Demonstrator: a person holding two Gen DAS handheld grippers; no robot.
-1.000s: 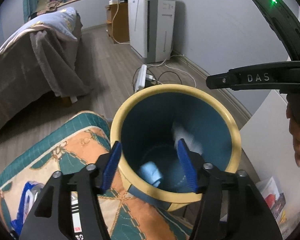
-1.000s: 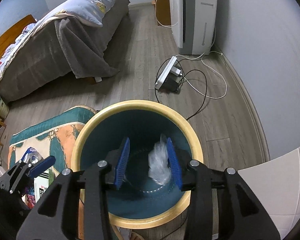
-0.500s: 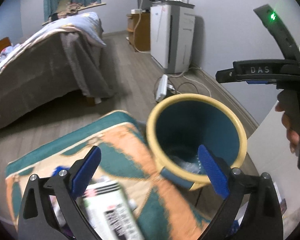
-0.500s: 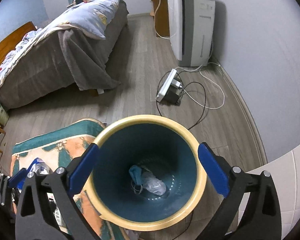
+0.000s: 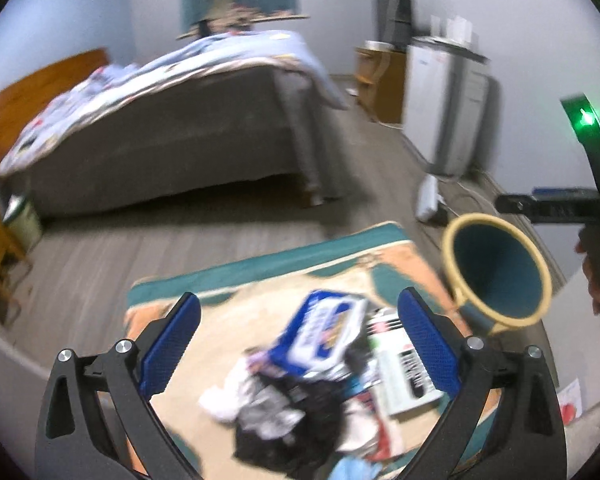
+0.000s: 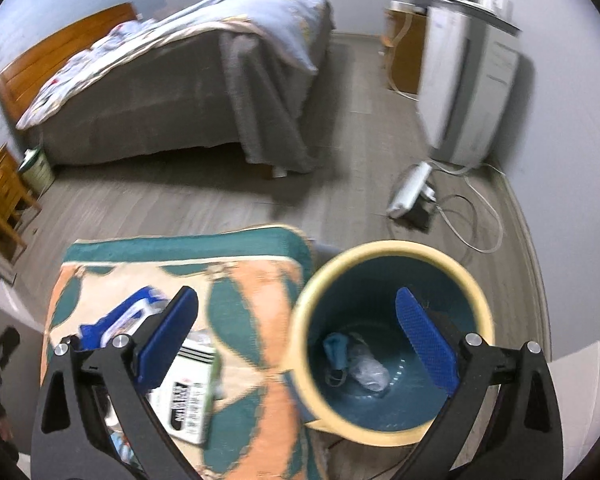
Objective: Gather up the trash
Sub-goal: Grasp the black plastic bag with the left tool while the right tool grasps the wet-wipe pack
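Observation:
A teal bin with a cream rim stands at the right edge of a patterned cloth surface. Inside it lie a blue mask and a clear crumpled wrapper. A trash pile lies on the cloth: a blue-white packet, a white carton, black and white scraps. My left gripper is open and empty above the pile. My right gripper is open and empty, straddling the bin's left rim.
A bed stands across the wooden floor. A white appliance stands by the right wall, with a power strip and cables on the floor near the bin. A wooden stool is at far left.
Both grippers opened and dropped their trash into the bin. The left gripper swung left from over the bin to above the pile. The right gripper drifted left over the bin's rim.

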